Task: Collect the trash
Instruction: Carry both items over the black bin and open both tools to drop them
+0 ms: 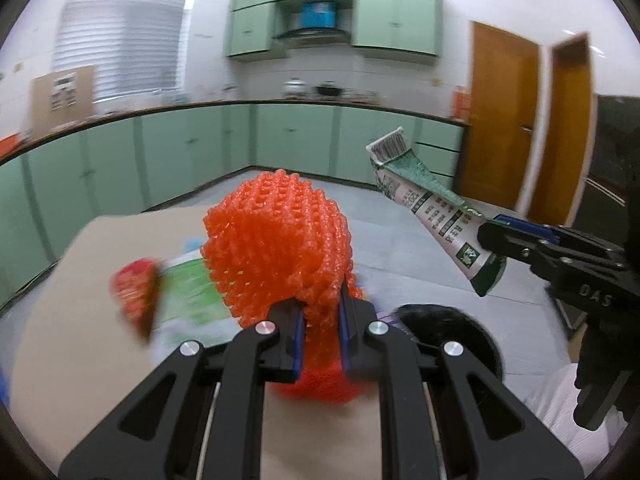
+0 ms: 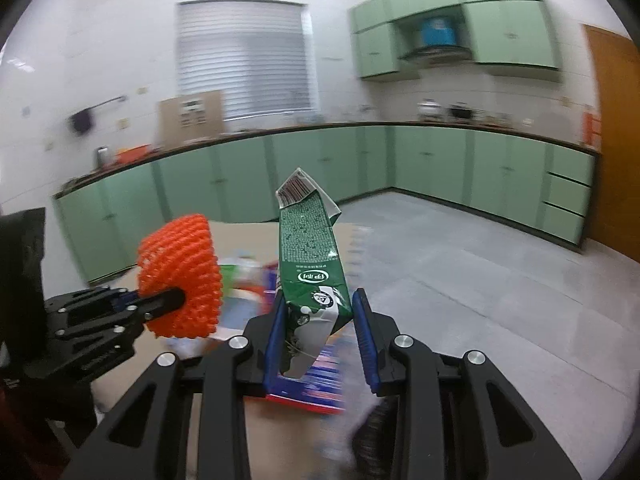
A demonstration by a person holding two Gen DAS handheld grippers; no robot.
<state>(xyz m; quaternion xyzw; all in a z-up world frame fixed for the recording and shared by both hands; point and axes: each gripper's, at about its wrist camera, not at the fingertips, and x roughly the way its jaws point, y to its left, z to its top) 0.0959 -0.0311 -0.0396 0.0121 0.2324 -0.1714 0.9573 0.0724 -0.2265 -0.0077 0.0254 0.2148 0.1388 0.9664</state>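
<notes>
Both sets of fingers are clamped on trash and held up above the beige flat surface [image 1: 100, 320]: the left gripper [image 1: 320, 332] has its blue-padded fingers [image 1: 298, 336] pressed nearly together on the lower part of an orange foam net sleeve [image 1: 276, 240], whose rounded bulk stands up above them, while the right gripper [image 2: 320, 336] holds a flattened green and white drink carton [image 2: 310, 264] between its blue pads [image 2: 274, 336], which stand partly apart on the carton's lower end, the barcoded flap pointing up. Behind them runs a long bank of pale green kitchen cabinets [image 2: 420, 164] under a dark counter edge, with matching wall cabinets [image 2: 504, 28] above, a window with white blinds [image 2: 244, 60], and orange-brown wooden doors [image 1: 504, 120] on the right of the left wrist view. A grey floor [image 2: 460, 264] spreads beyond the surface. On the surface below the grippers lie blurred pieces: a green and white wrapper [image 1: 192, 300], a red packet [image 1: 134, 296] just beside it, a blue and red printed pack [image 2: 316, 384], and a dark round object [image 1: 448, 336] near the surface's right side, too blurred to identify.
</notes>
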